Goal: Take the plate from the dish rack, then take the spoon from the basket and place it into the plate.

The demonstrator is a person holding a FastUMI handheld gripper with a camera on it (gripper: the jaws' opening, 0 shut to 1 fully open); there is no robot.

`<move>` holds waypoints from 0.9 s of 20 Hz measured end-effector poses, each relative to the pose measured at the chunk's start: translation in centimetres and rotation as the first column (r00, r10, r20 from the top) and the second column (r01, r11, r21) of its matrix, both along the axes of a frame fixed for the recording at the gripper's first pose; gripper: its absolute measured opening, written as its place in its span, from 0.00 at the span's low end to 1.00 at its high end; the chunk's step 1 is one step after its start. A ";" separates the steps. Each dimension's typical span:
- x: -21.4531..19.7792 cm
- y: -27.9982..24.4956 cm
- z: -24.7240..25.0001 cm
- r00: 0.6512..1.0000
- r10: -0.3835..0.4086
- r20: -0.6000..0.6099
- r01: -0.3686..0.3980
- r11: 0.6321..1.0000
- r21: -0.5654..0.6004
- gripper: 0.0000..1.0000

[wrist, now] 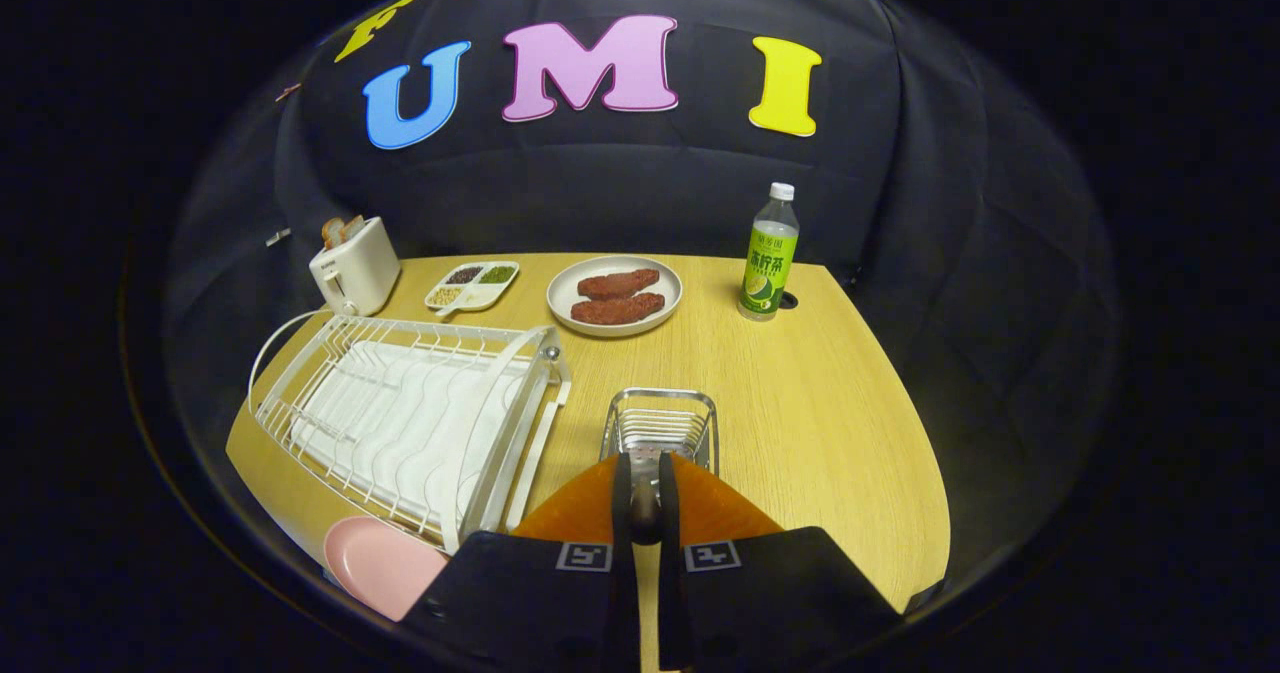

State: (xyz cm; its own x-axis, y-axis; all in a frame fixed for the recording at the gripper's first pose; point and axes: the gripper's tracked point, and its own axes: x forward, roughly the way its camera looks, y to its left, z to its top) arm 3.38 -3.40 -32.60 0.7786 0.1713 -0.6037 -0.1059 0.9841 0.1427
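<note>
tool (645, 498) fingers nearly closed, pinching dark spoon handle (645, 515) above silver wire basket (660, 423) at lower centre | pink round plate (380, 563) on table (820, 393), lower left beside white dish rack (400, 423) | risk: thin handle slips or twists during the carry left, missing plate

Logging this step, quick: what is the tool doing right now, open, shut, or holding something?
Tool: fingers nearly together, clamped on a dark, spoon-like handle between them, just short of the metal basket.
</note>
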 end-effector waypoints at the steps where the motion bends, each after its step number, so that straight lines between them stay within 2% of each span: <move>1: 0.3 -0.5 0.9 1.000 -0.012 0.012 0.012 1.000 -0.002 0.11; 6: 1.4 -1.9 6.5 0.994 -0.066 0.083 0.065 0.998 0.018 0.11; 9: 0.7 -1.6 10.6 0.988 -0.077 0.137 0.071 0.997 0.043 0.11; 14: -3.4 0.5 14.3 0.991 -0.031 0.132 0.027 0.999 0.029 0.11; 18: -8.4 5.0 13.2 0.996 0.071 0.062 -0.076 0.995 0.072 0.11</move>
State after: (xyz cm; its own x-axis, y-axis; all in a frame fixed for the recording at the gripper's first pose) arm -4.98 1.58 -19.37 0.7961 0.2718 -0.5407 -0.1878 0.9603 0.2063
